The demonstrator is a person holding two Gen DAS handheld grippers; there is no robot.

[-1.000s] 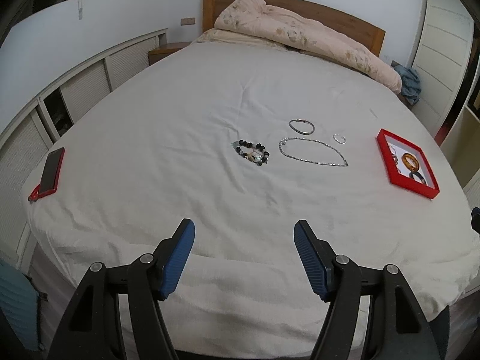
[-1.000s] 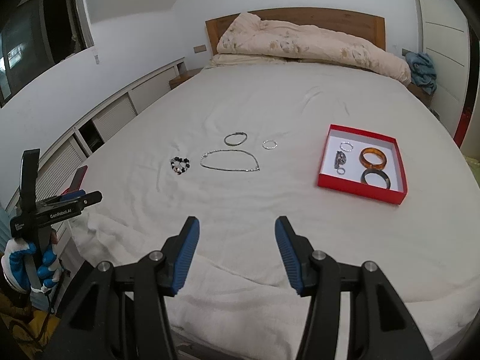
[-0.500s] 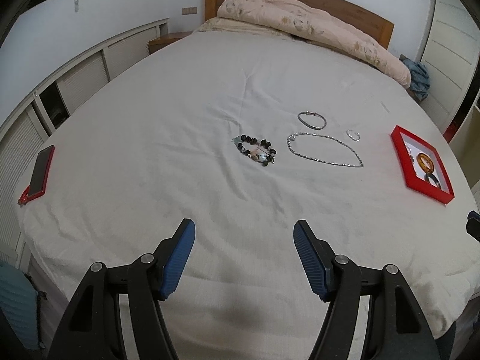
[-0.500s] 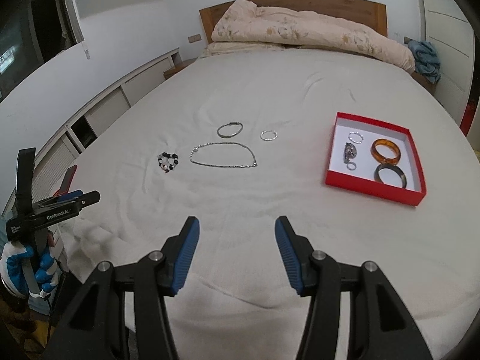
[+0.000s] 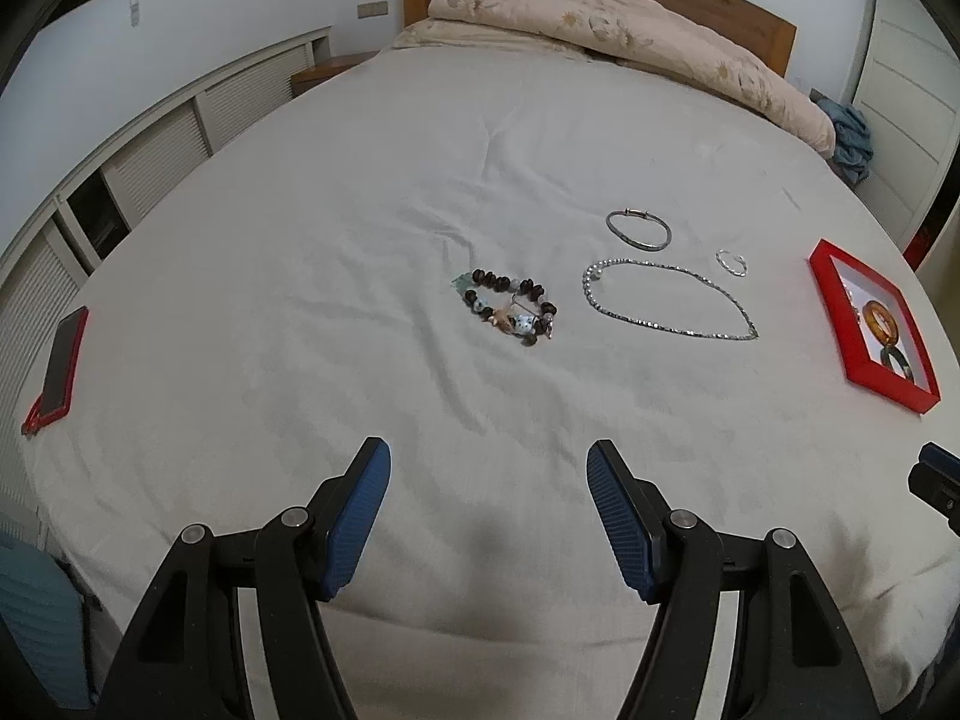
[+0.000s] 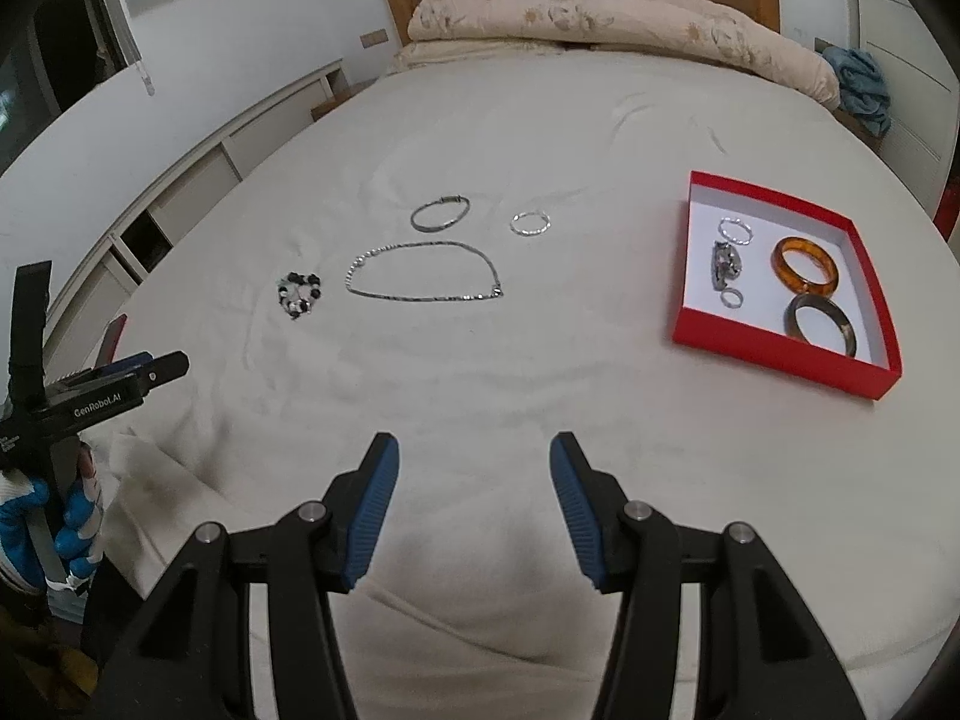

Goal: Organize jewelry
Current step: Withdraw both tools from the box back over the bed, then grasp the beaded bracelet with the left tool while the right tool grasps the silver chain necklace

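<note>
On the white bed lie a dark beaded bracelet, a silver chain necklace, a silver bangle and a small silver ring. A red tray at the right holds an amber bangle, a dark bangle and small silver pieces. My left gripper is open and empty, short of the beaded bracelet. My right gripper is open and empty over the front of the bed.
A phone in a red case lies at the bed's left edge. A rolled duvet and wooden headboard are at the far end. Low white cabinets run along the left wall.
Both grippers have moved forward over the bed, so the jewelry and the tray appear nearer and larger. Both stay open. Nothing on the bed has moved.
</note>
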